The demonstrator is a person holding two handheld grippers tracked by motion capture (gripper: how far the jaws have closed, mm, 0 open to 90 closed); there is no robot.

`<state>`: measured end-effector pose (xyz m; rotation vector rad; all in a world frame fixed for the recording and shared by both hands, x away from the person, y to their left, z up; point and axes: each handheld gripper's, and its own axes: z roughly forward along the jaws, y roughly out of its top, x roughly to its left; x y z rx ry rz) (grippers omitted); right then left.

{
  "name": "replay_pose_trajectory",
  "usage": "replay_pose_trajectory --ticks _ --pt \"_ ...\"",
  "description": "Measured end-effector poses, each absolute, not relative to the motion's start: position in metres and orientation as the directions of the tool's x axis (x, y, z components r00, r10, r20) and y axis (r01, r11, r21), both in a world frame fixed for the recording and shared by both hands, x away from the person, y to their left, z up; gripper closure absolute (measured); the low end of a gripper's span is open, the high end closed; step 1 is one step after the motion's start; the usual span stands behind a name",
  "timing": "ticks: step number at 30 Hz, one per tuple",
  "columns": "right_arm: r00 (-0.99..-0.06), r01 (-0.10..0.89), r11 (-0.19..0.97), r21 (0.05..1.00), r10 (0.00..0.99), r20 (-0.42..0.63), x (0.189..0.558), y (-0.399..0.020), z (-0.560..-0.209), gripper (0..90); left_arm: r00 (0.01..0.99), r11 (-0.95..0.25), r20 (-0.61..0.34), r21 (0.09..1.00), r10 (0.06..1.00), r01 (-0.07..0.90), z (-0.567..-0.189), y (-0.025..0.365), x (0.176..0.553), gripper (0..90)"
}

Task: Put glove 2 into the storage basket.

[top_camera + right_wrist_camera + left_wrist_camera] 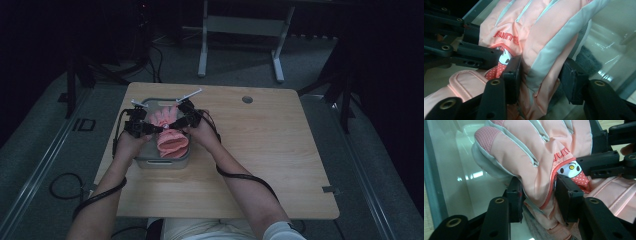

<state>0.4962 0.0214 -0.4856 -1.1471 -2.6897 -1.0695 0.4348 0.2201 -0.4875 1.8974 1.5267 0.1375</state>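
- A pink glove (169, 131) with pale grey trim lies in a grey plastic tub (165, 162) near the left side of the wooden table (260, 150); its cuff end points toward the person and its fingers toward the far rim.
- The left gripper view shows a cartoon patch (570, 168) and red stitched lettering on the back of the glove, with a grey fleece lining at the bottom edge.
- The left gripper (150, 128) comes in from the glove's left side. Its jaws sit on either side of a fold of the glove (536, 170); the pads touch the fabric on both sides, grasping it only loosely.
- The right gripper (181, 122) comes in from the right, close to the left one. A fold of the glove (541, 45) lies between its jaws; the left pad presses the cloth, while the right pad stands slightly off it, so the hold is slack.
- Both forearms reach in from the near table edge, a cable trailing along each.
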Motion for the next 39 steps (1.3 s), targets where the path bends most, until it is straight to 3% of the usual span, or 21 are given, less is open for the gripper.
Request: replay_pose_trajectory --ticks 9,17,27,39 --pt "-0.732 0.634 0.492 0.596 0.631 0.258 0.501 0.016 -0.484 47.4 0.302 -0.104 -0.256 0.581 0.918 0.807 -0.483 0.211 0.432 57.1" --pt "-0.723 0.643 0.474 0.602 0.636 0.271 0.502 0.012 -0.482 50.0 0.292 -0.094 -0.259 0.579 0.921 0.81 -0.48 0.211 0.433 57.0" --pt "-0.739 0.616 0.442 0.652 0.61 0.284 0.497 0.008 -0.462 51.6 0.291 -0.077 -0.24 0.636 0.926 0.768 -0.464 0.218 0.429 49.5" --pt "-0.759 0.593 0.431 0.681 0.582 0.292 0.488 0.012 -0.448 50.5 0.309 -0.079 -0.234 0.668 0.922 0.74 -0.453 0.219 0.423 49.7"
